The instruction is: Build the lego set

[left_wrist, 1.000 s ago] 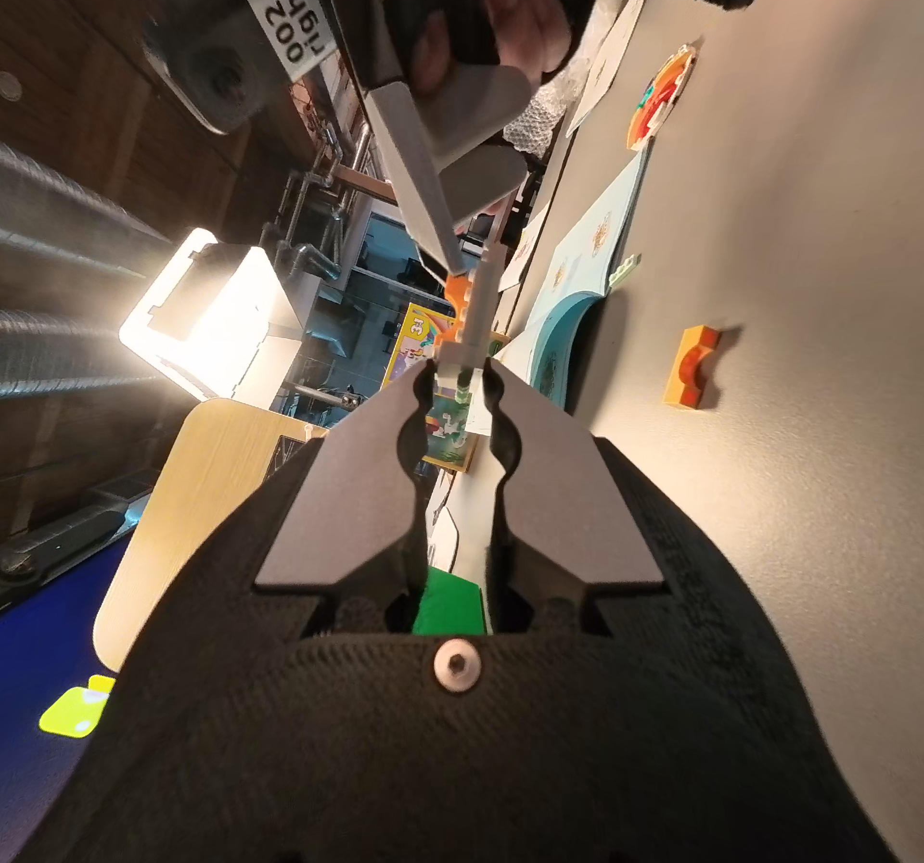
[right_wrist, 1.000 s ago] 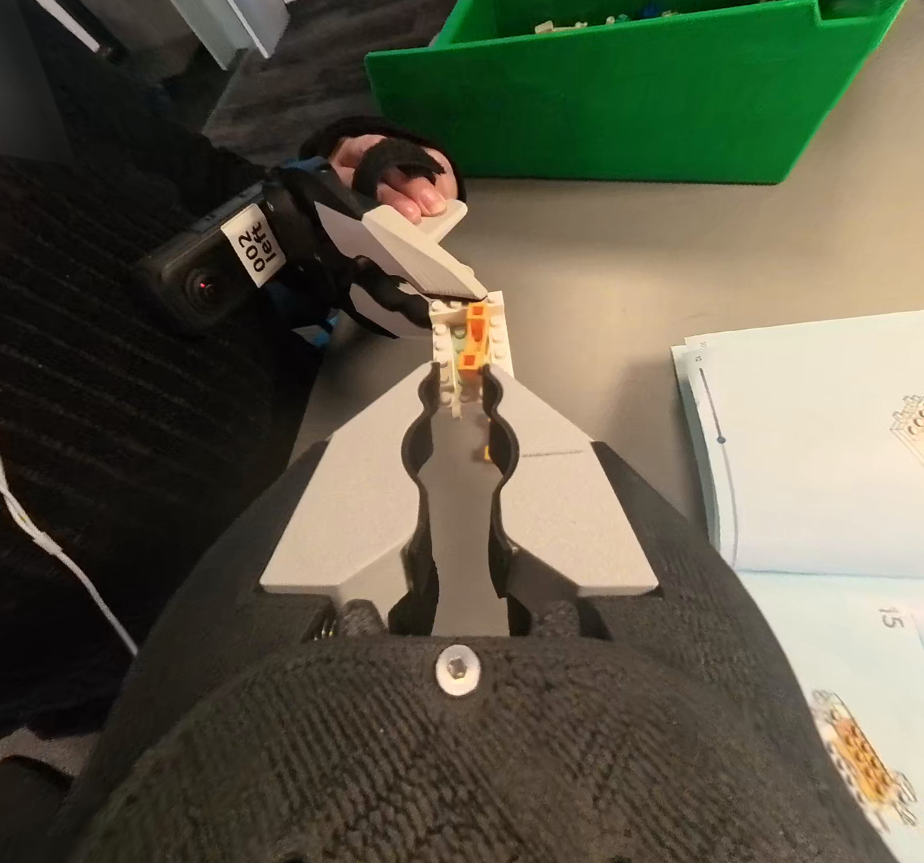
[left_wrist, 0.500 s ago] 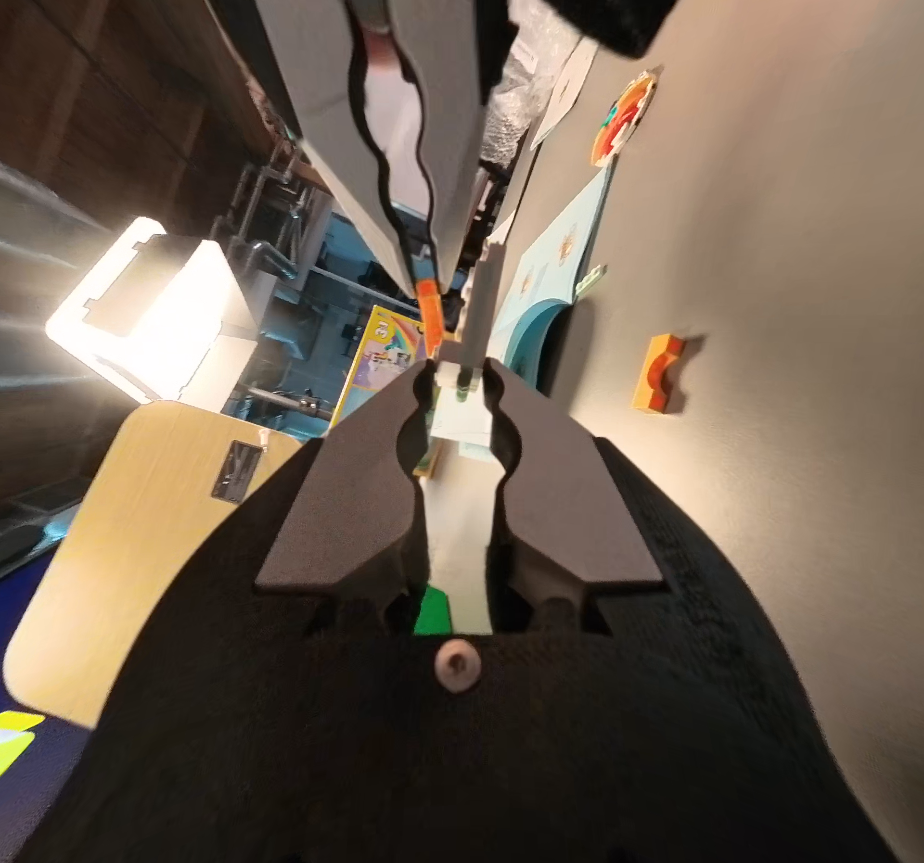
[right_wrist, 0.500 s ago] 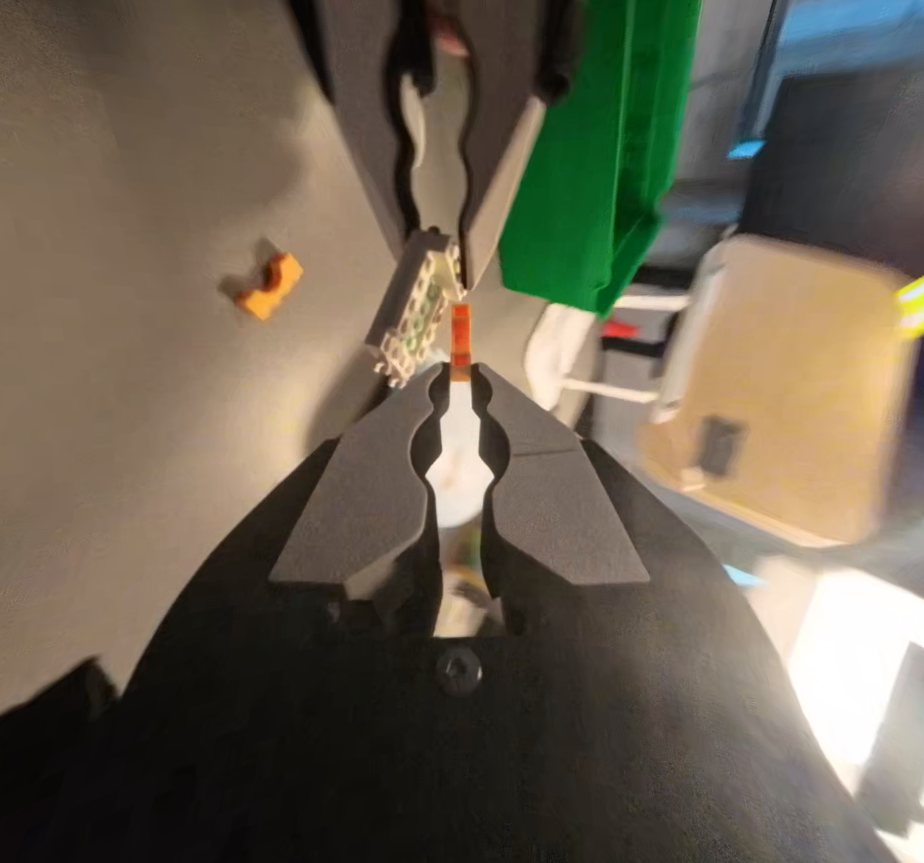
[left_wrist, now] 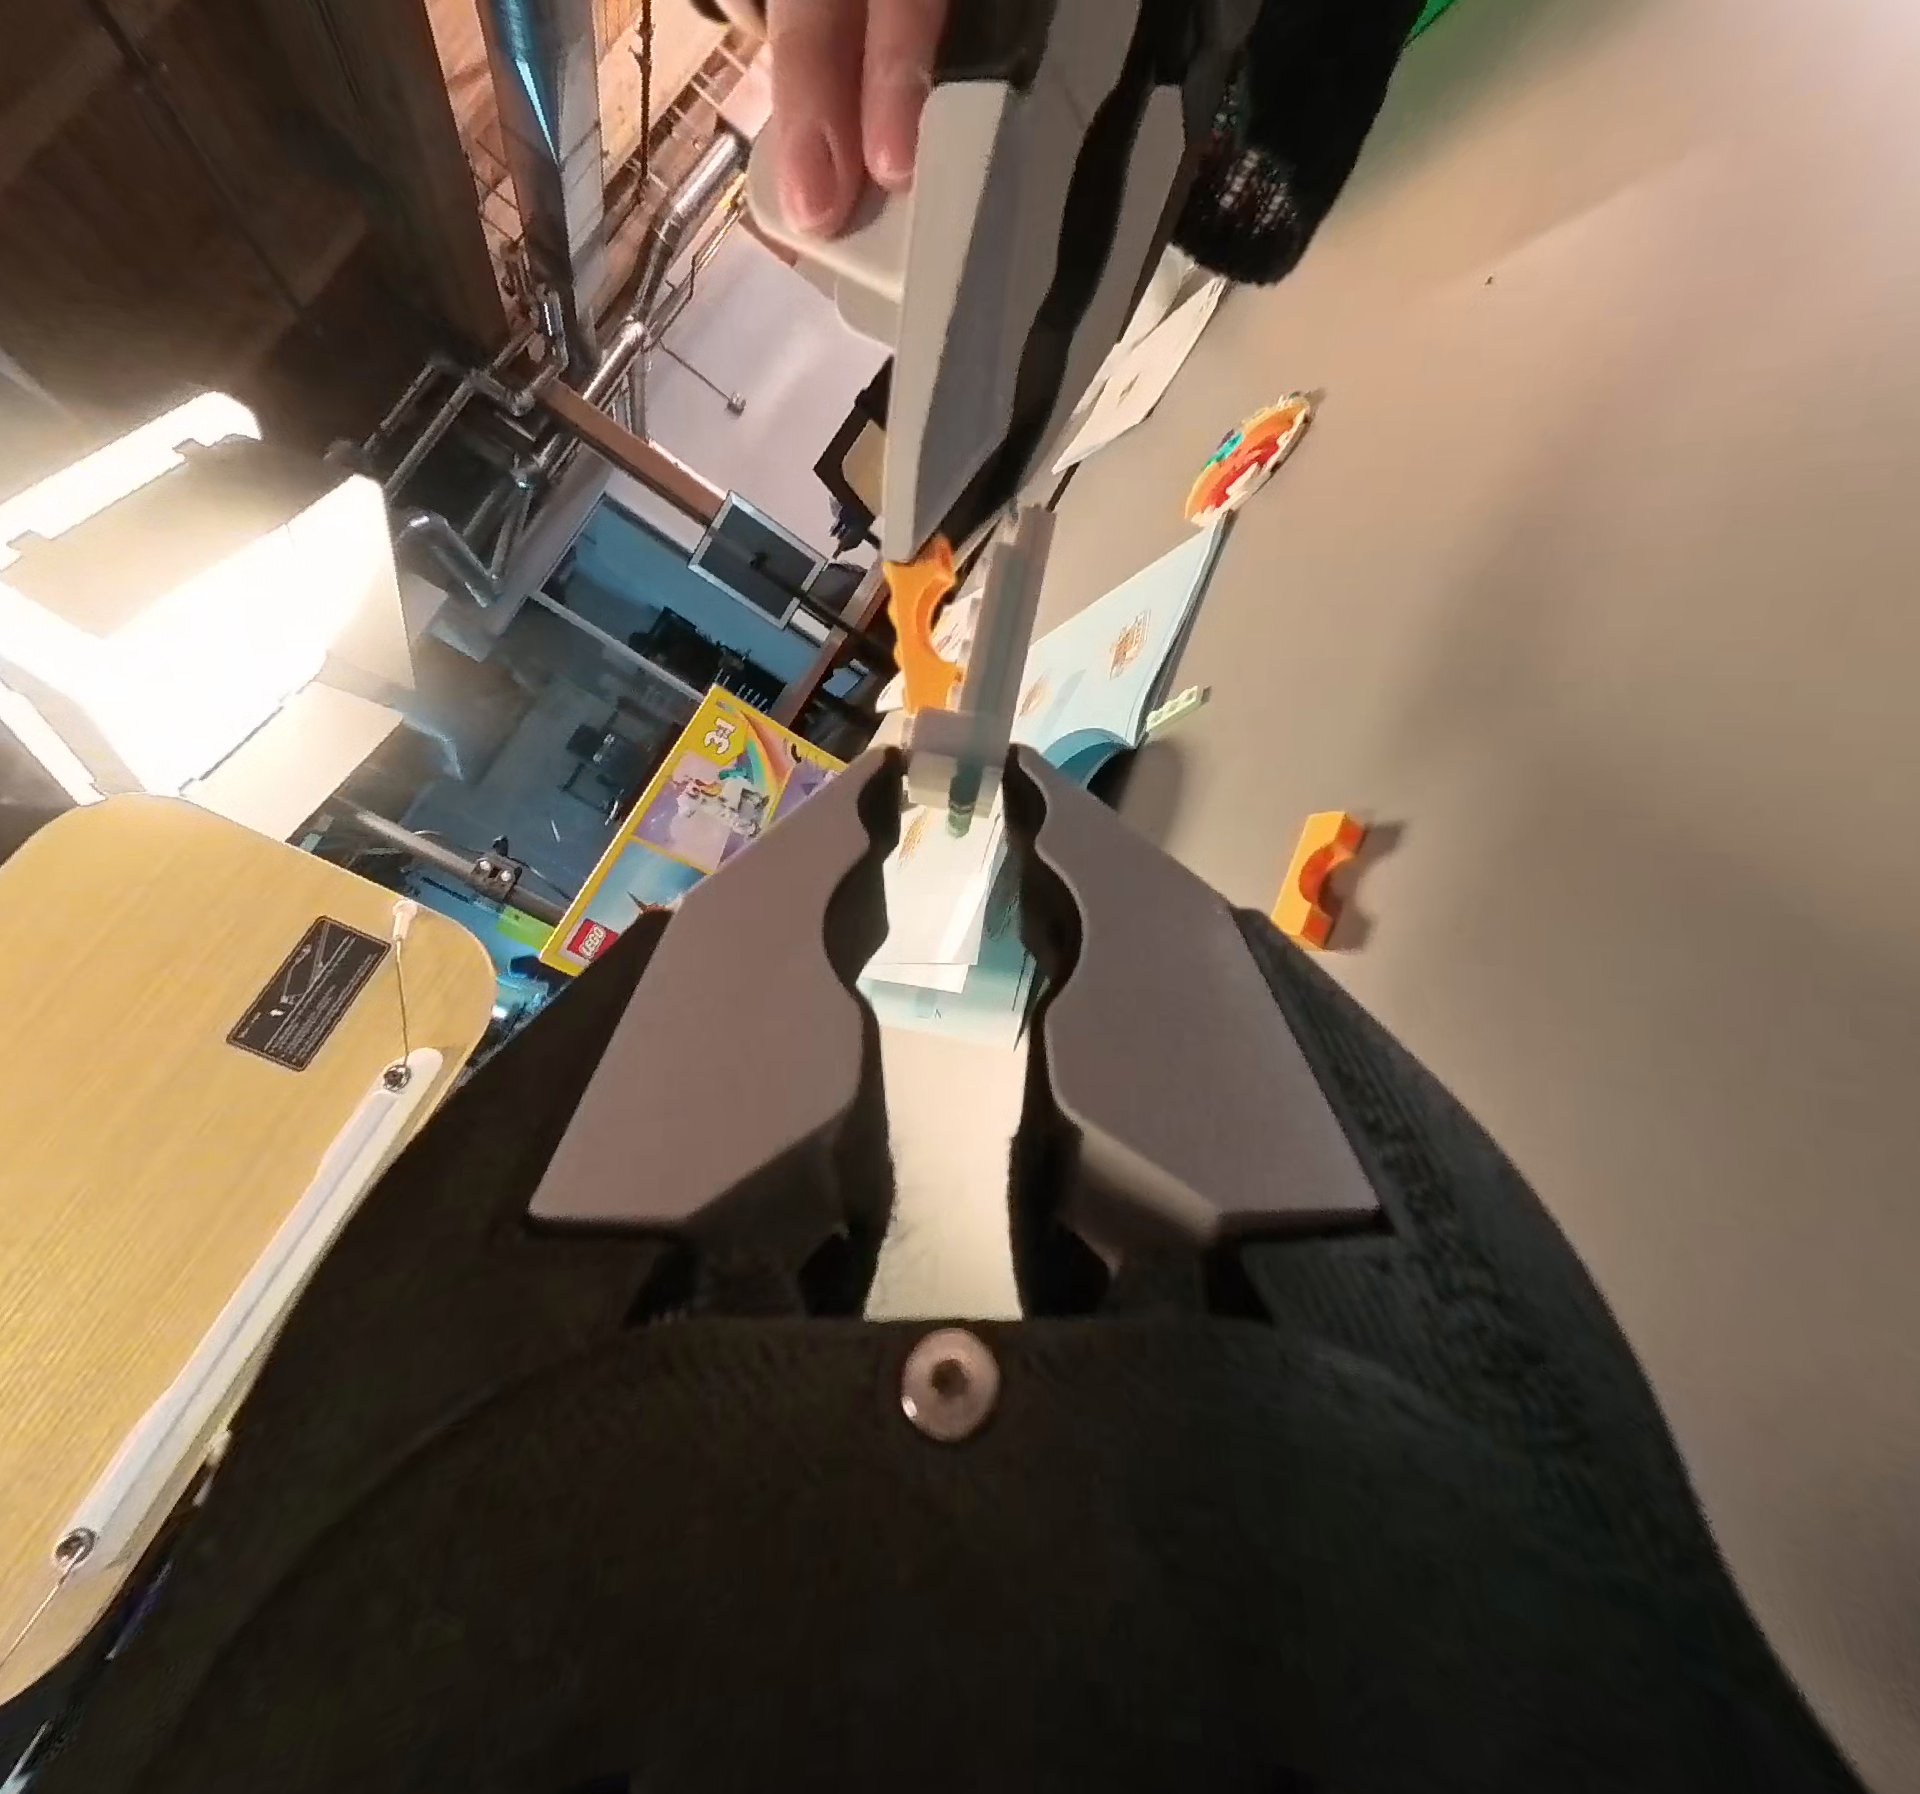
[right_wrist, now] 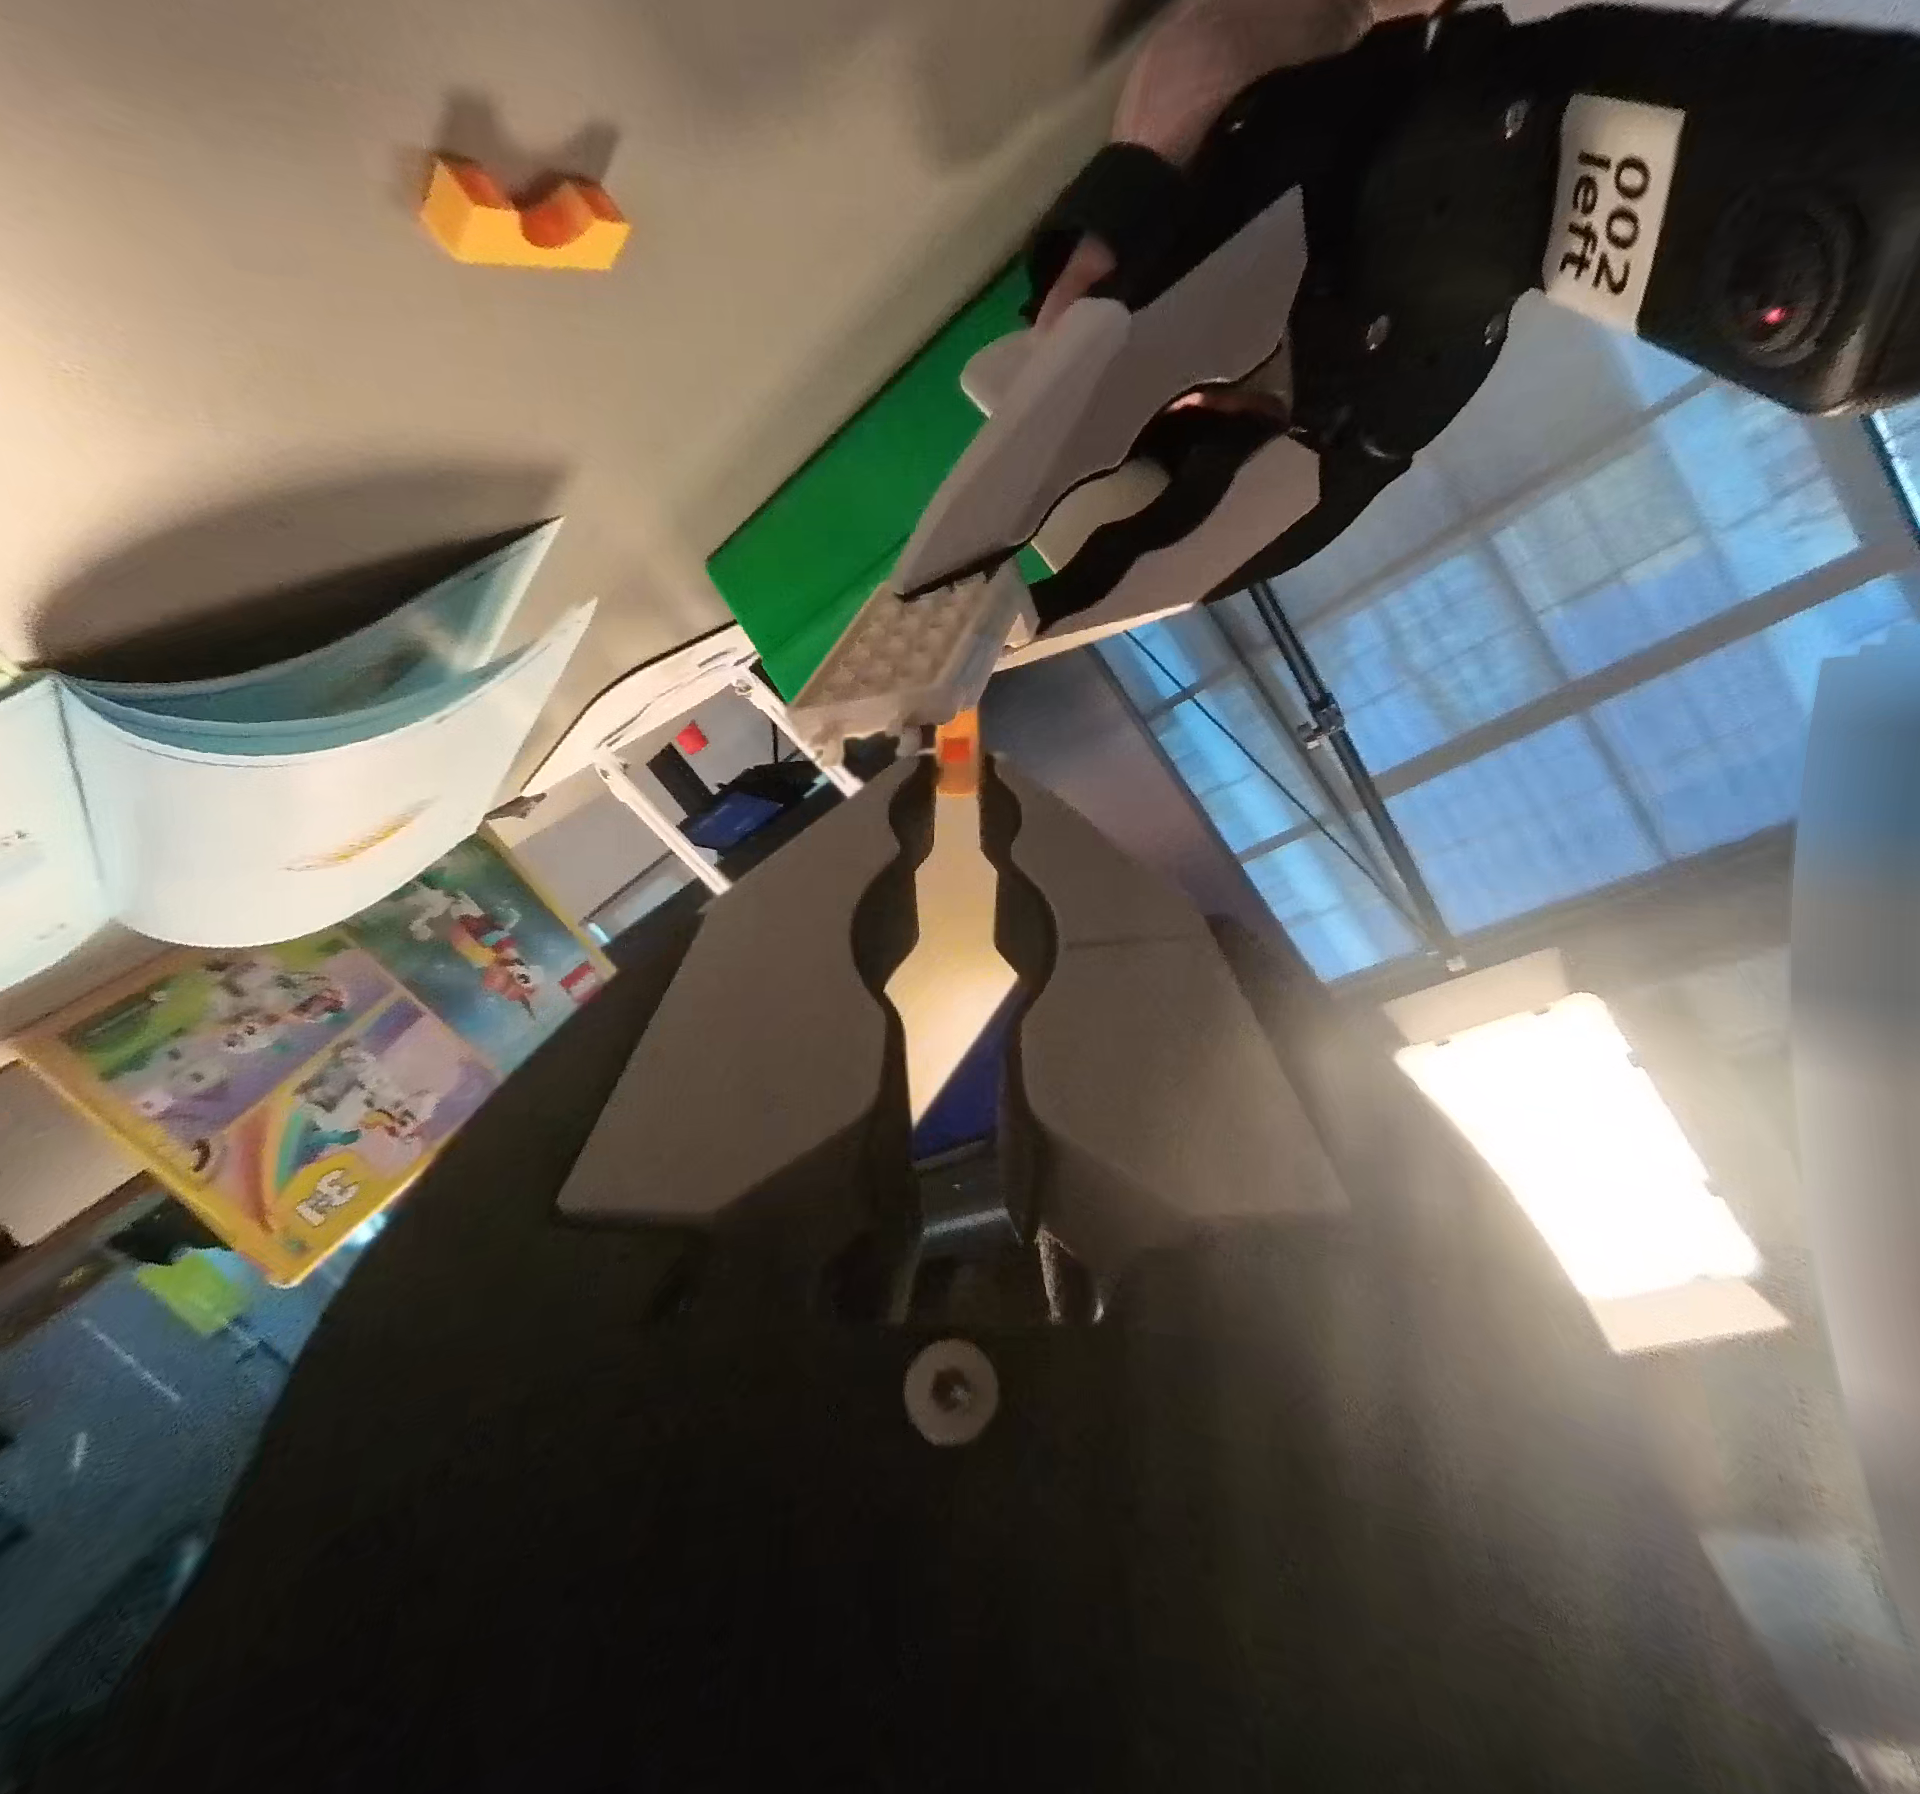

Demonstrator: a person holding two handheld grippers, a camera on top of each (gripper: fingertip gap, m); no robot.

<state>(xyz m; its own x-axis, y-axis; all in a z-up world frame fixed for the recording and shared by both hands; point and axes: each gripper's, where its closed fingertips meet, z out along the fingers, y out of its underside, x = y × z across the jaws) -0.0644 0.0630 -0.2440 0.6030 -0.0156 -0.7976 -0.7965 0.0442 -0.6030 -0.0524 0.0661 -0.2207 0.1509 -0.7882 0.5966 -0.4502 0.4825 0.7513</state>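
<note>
Left tongs [left_wrist: 951, 773] gripping white plate assembly [left_wrist: 987, 664], right tongs [right_wrist: 951, 773] apparently pinching orange piece [right_wrist: 954, 762]

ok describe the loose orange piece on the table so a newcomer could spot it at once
On the grey table, look past the curled edge of the open instruction booklet. The loose orange arch brick lies alone on bare surface; its twin is pinched in the right tongs, off the table.

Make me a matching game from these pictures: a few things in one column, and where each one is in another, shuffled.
Things:
1. white plate assembly
2. orange arch piece
3. second orange arch brick
4. instruction booklet

Places:
A. lying loose on the table
B. open on the table, pages arched
C. pinched in the left gripper
D. pinched in the right gripper

Pairs: 1-C, 2-D, 3-A, 4-B
</note>
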